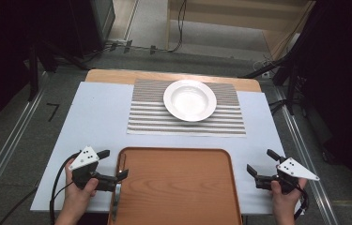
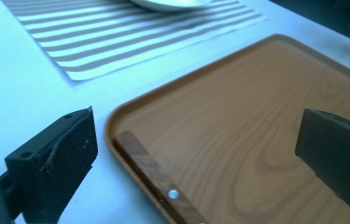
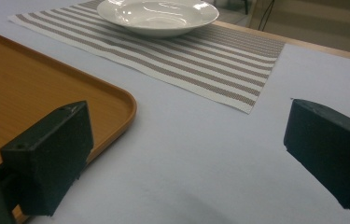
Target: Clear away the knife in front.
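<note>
Knife [image 1: 118,187] lies along the left inner edge of the wooden tray [image 1: 178,187], at the lower centre-left of the high view; in the left gripper view its wooden handle [image 2: 156,175], with one metal rivet, runs just inside the tray rim [image 2: 116,114].

Step in hand, as judged from the frames: the knife sits between the spread jaws of the left gripper [image 1: 112,166], untouched by either pad. To grasp it well:
1. Lower the jaws so that one pad lands outside the tray rim or just inside it, and the other on the tray floor beyond the handle.
2. Close on the handle, not the blade; the handle is thicker and less slippery.
3. Lift straight up to clear the raised rim before any sideways travel.

Pose: the left gripper is held low at the lower left of the high view, pointing toward the tray, jaws released and empty. The right gripper [image 1: 258,164] rests at the lower right, beside the tray's right edge, above the bare white worktop [image 1: 94,122], jaws likewise spread wide and empty.

Farther off, a white soup plate [image 1: 190,100] stands on a striped placemat [image 1: 150,119] at the upper centre, well apart from the tray.
</note>
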Action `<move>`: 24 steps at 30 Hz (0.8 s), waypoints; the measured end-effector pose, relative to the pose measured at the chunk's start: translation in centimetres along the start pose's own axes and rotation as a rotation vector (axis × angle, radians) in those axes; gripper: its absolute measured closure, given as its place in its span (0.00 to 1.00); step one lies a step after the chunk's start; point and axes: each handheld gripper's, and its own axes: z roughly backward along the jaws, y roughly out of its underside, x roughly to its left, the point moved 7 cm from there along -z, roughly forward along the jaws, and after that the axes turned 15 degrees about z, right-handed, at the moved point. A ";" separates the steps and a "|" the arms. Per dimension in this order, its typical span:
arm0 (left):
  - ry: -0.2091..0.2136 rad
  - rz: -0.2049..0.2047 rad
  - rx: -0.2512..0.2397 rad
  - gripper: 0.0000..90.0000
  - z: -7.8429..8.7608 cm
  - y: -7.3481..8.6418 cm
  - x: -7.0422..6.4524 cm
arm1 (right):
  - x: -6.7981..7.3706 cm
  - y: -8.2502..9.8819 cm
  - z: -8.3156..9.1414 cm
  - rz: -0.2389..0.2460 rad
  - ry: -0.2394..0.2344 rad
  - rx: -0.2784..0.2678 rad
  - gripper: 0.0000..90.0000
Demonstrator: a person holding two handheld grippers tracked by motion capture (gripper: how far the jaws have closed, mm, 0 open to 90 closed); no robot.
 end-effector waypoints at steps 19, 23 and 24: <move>-0.072 0.046 -0.092 0.00 3.4 -0.6 4.1 | 0.0 0.0 0.0 0.000 0.000 0.001 0.00; -0.087 0.058 -0.103 0.00 3.8 -0.5 5.0 | 0.0 0.0 0.0 0.000 0.000 0.000 0.00; -0.088 0.063 -0.103 0.00 4.0 -0.4 5.3 | 0.0 0.0 0.0 0.000 0.000 0.000 0.00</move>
